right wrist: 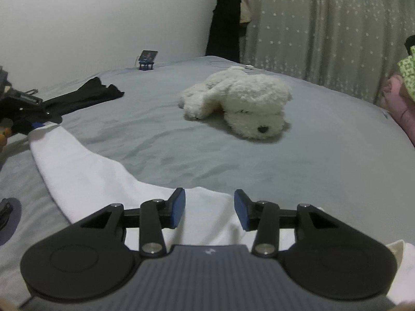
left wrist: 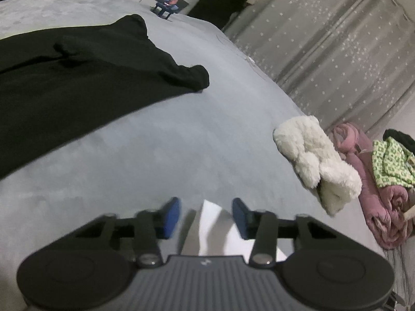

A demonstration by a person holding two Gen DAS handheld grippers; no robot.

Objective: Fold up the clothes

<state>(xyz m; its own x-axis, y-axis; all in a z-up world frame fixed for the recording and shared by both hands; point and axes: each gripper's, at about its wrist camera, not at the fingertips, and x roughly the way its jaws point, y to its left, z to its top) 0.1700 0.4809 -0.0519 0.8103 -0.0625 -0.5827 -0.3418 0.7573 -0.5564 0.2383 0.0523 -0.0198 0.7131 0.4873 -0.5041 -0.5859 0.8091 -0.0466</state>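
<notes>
A white garment [right wrist: 85, 173] lies on the grey bed [right wrist: 285, 168], one long sleeve stretched out to the left. My right gripper [right wrist: 209, 208] hovers open over its body, blue pads [right wrist: 177, 207] wide apart and holding nothing. The sleeve's end [left wrist: 212, 223] shows between the spread fingers of my left gripper [left wrist: 206, 216], which is also open. In the right wrist view the left gripper [right wrist: 23, 114] sits at the far left, by the sleeve tip. A black garment [left wrist: 77, 77] lies spread on the bed beyond the left gripper.
A white plush dog [right wrist: 241, 101] lies mid-bed. A pile of pink and green clothes [left wrist: 384, 181] sits off the bed's right edge. A phone on a stand [right wrist: 147, 57] is at the far side, by the wall. Dark clothing [right wrist: 225, 20] hangs beside a starred curtain [right wrist: 324, 31].
</notes>
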